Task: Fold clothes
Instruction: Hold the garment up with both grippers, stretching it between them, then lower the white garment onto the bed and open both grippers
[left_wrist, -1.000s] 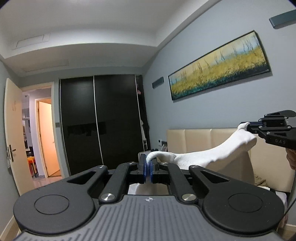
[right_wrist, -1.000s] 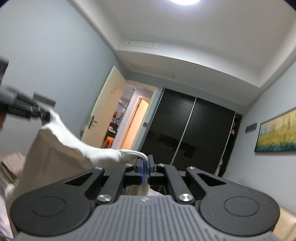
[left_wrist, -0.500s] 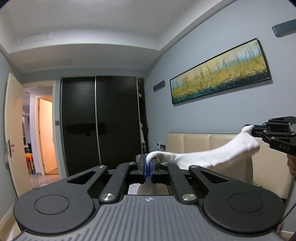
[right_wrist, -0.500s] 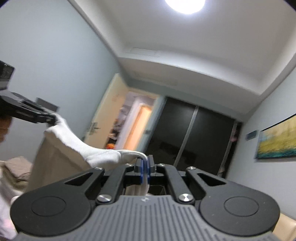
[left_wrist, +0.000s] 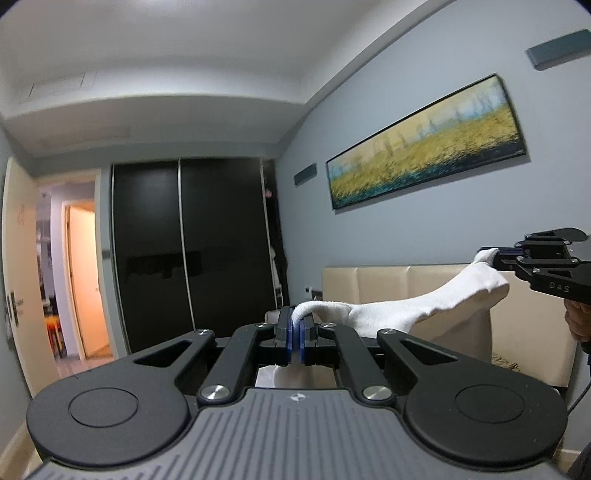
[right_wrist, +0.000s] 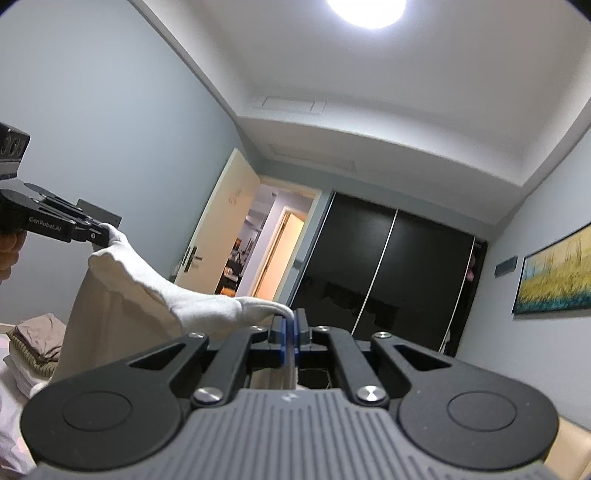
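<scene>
White garment (left_wrist: 406, 314), black wardrobe (left_wrist: 192, 251), yellow-and-teal painting (left_wrist: 424, 158).

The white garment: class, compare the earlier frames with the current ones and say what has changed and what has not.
The right wrist view has tilted up: the ceiling light now shows fully. In the left wrist view the right hand-held gripper sits slightly lower than a second ago. Unchanged: both it and the left hand-held gripper stay clamped on the white garment, stretched in the air between them.

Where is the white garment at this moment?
The white garment hangs in the air, stretched between the left gripper and the right gripper, before the beige headboard.
</scene>
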